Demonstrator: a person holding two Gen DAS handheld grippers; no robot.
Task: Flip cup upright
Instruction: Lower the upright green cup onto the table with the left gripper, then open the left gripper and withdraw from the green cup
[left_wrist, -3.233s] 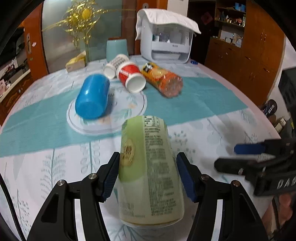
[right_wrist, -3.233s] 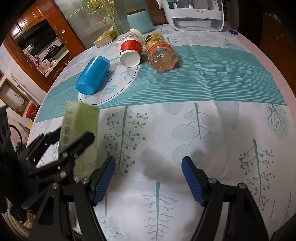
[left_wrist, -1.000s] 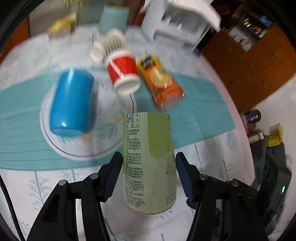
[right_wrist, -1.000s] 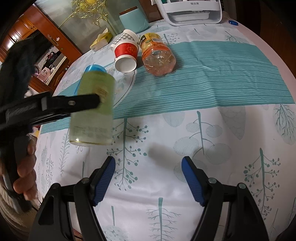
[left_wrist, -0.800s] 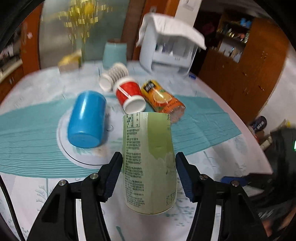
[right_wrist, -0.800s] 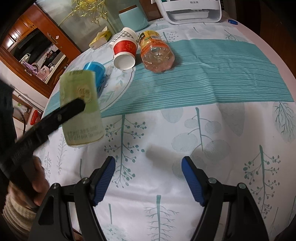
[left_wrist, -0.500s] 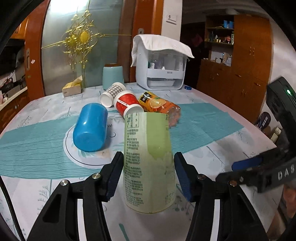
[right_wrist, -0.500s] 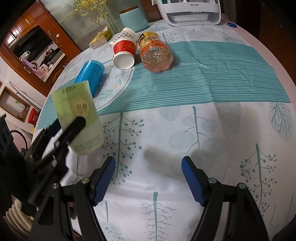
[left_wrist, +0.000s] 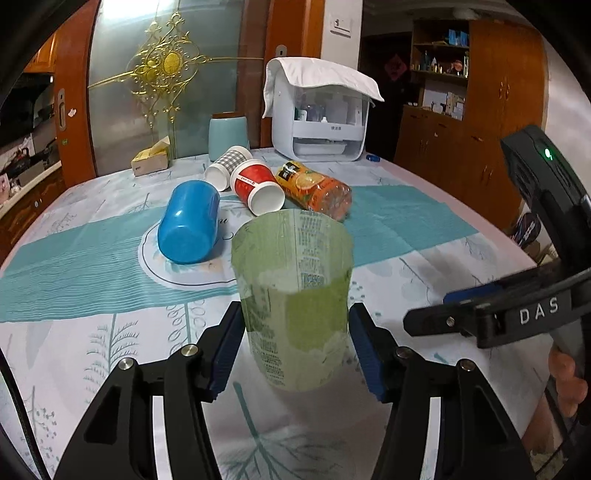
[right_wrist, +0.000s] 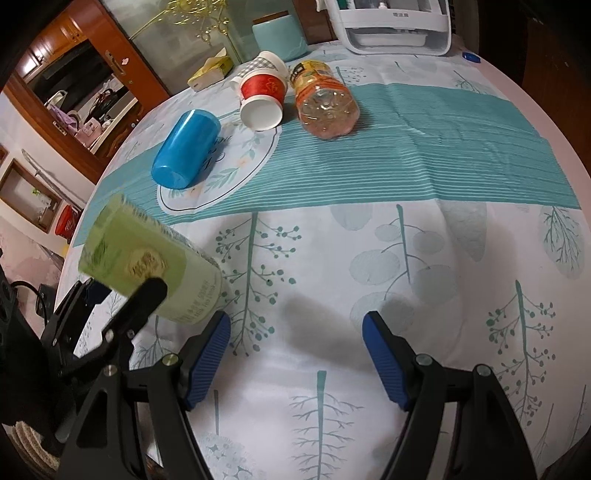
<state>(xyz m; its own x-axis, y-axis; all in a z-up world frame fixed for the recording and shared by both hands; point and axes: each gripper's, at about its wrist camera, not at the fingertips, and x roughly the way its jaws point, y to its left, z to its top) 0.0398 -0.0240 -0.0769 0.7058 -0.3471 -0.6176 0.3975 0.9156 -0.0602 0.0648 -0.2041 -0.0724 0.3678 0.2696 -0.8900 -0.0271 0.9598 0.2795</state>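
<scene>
The left tongs are clamped on the green cup, one blue pad pressed against each side of its lower half. From the left wrist camera the cup stands mouth-up, its wide rim on top and its narrow base low between the pads, printed text running down its translucent wall. Whether the base touches the table cannot be told from here. The right wrist camera catches the same cup at the left of its view, leaning in that fisheye picture, with a black finger of the left tongs across its front.

The right tongs hang wide apart over the leaf-printed cloth, nothing between their blue pads, and they sit just beside the cup. In the left view the right tongs show at the right, lettered "DAS", with the person's fingers wrapped round the handle.

Farther back, a blue cup lies on its side on a round white mat, its base facing the camera. Behind it lie a red paper cup and a checked paper cup, both on their sides, close together. Just beside the red one, an orange juice bottle lies on the teal striped runner. At the far edge stand a pale blue jar and a white appliance draped with a cloth.
</scene>
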